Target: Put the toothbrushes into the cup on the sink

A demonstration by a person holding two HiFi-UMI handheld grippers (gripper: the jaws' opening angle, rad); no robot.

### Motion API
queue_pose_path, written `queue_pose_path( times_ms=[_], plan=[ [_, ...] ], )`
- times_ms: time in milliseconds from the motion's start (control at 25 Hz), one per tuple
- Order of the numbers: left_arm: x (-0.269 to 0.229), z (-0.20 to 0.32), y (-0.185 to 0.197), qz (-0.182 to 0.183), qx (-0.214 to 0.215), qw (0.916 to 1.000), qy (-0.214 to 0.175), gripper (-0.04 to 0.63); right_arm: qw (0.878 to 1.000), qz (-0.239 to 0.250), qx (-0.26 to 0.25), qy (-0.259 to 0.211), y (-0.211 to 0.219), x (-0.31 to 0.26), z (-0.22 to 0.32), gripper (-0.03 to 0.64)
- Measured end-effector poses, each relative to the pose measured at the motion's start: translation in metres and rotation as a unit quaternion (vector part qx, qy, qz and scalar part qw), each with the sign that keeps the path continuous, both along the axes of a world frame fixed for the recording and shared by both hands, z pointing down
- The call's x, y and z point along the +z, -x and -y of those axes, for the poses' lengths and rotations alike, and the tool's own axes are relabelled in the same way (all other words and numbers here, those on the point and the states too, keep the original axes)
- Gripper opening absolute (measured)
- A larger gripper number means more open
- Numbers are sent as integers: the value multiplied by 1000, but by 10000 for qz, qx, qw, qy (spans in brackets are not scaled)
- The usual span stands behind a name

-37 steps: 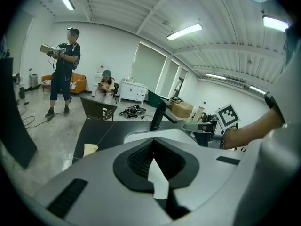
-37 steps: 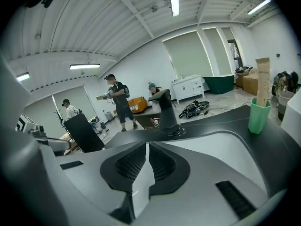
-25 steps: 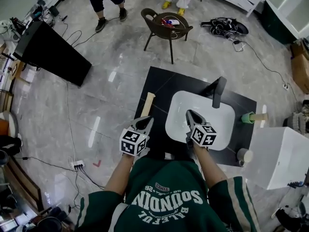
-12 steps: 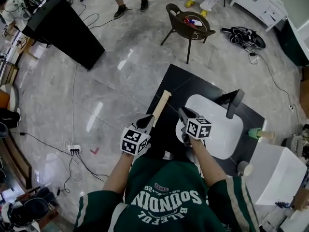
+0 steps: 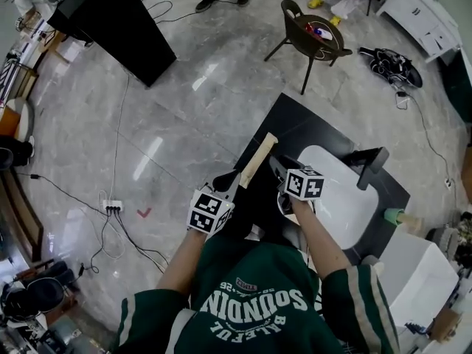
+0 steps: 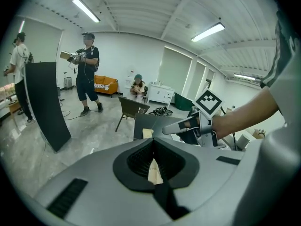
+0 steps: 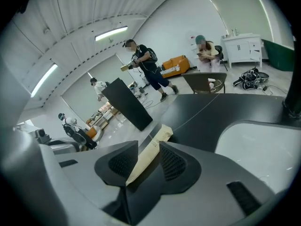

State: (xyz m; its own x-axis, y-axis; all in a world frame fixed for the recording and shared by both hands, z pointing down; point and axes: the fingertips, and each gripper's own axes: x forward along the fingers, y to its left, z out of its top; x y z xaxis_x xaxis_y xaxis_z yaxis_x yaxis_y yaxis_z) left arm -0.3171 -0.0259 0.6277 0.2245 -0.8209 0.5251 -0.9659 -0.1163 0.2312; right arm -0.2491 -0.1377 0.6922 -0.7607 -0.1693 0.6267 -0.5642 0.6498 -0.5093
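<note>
Facing a black bench (image 5: 295, 124) on grey marble floor (image 5: 184, 124), white sink (image 5: 346, 201) and black tap (image 5: 372, 167) set into it. Pinching the near end of the paper-wrapped toothbrush (image 5: 257, 159) with the left gripper (image 6: 153, 140), fingers (image 6: 137, 159) pressing together on the wrapper. Holding it slanting out over the bench's left part, just beside the sink, far end pointing away from the body. Straddling the same toothbrush with the right gripper (image 7: 149, 142): fingers (image 7: 173, 162) spread, having just been opening, wrapper running diagonally through the gap between them, not being squeezed. Leaving the green cup (image 5: 394, 216) well apart from the toothbrush, at the bench's right edge on the sink's other side.
</note>
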Motion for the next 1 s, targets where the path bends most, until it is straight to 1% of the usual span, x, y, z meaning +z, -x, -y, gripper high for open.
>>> queue_pose_path(
  times_ms=[200,400,600,720,840,1000],
  plan=[
    [2,-10,5,-59,-125,9999,52,11,9989,-246,32,404,12,15,6,144],
    [6,-16,9,-123,-250,9996,84,11,9951,-460,137,866,21,31,15,150],
    [9,-24,17,-191,-385,9990,132,11,9882,-601,564,1292,26,44,27,152],
    [12,-29,21,-243,-479,9984,168,11,9834,-745,763,1470,24,53,33,152],
    [15,-33,26,-281,-575,9977,213,11,9788,-841,767,1701,26,62,34,150],
    [17,-40,31,-279,-662,9971,246,11,9763,-931,694,1826,29,69,31,148]
  ],
)
